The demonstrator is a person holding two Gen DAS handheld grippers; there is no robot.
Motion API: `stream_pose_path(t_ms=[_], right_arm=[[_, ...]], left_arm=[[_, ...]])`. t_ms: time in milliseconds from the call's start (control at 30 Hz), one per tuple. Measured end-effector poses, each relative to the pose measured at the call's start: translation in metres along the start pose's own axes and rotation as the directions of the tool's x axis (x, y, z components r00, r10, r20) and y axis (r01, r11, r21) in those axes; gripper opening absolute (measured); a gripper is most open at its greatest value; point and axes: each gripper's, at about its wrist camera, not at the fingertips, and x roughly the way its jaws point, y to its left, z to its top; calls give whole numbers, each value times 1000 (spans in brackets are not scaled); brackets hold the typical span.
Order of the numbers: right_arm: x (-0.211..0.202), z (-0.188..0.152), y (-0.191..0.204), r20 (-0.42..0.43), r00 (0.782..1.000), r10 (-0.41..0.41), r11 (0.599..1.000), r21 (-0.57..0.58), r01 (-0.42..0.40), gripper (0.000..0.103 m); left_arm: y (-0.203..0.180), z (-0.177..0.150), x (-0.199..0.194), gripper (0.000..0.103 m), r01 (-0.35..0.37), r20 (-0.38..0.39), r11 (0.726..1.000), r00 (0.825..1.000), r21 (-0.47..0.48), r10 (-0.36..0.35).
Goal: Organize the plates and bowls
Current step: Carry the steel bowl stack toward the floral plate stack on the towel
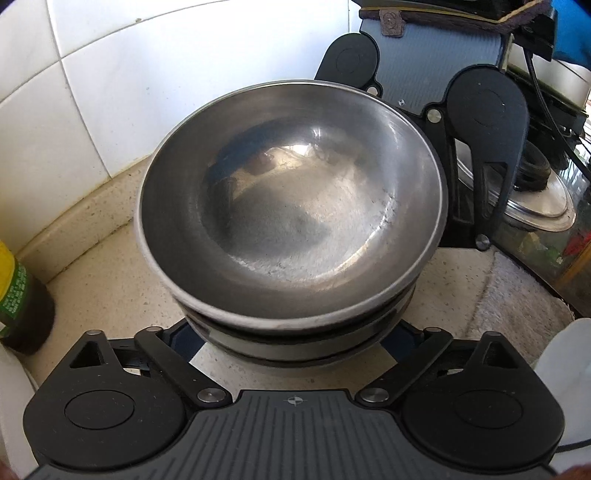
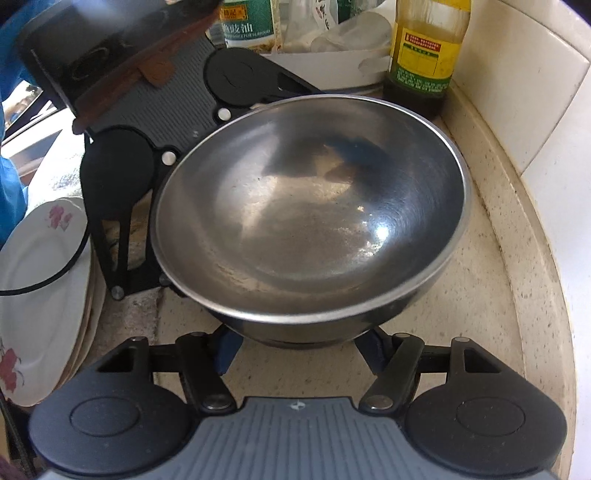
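Flanking a stack of steel bowls (image 1: 291, 206) from opposite sides, the left gripper (image 1: 295, 334) and right gripper (image 2: 297, 349) sit low at its base on the speckled stone worktop (image 2: 491, 280), in the corner by the white tiled wall (image 1: 110, 74). Both grippers have their jaws spread wide, the fingers passing either side of the lowest bowl; whether any pad touches metal is hidden under the rims, so neither appears to be gripping. At least three bowls are nested, the top one sitting slightly tilted. By the look of it, the stack is about to be lifted or has just been set down; done well, the move means closing evenly on the bottom bowl from both sides and keeping the pile level so the upper bowls do not slide. A pile of white plates (image 2: 40, 295) with red flower prints waits just beside the bowls in the right wrist view. Behind stands a bottle (image 2: 424, 55) with a yellow-and-green label bearing Chinese characters too small to read, and another bottle (image 2: 251, 22) whose label shows Chinese script above the English words "FOR SEAFOOD".
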Motion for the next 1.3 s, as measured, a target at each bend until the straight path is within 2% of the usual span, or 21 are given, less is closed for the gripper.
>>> stream_pose_path(t_ms=[133,200,300,567,633,667,700,1067,1300], right_arm=[[1,-3,0,25,999,-23,1000,-5,23,72],[3,-5,-1,29,999,-33,999,9,33,84],[8,-6,-7,27,999,-46,998,36,45,93],[13,0,-14,37,998,-49,998,47,47,95],[9,-7,-10,57,997,-60,996,74,56,97],[10,-8,-10,56,996,-73,993,93,68,103],[11,-10,-10,52,995,-90,989,123,83,103],[2,-26,-2,105,989,-108,987,131,94,103],[-3,-36,-2,135,986,-97,991,104,83,103]], left_arm=[[3,1,7,103,9,8,1000,1000,-19,-9],[5,1,8,103,18,12,999,1000,-29,-17],[7,-1,9,103,34,22,999,999,-35,-33],[12,-5,11,103,82,45,997,996,0,-82],[14,-7,11,103,96,57,995,994,19,-96],[15,-9,11,103,101,65,995,993,20,-102],[18,-13,11,103,104,77,994,991,23,-106],[13,-40,-4,103,97,191,995,977,10,-97],[20,-44,-7,103,116,180,992,976,41,-122]])
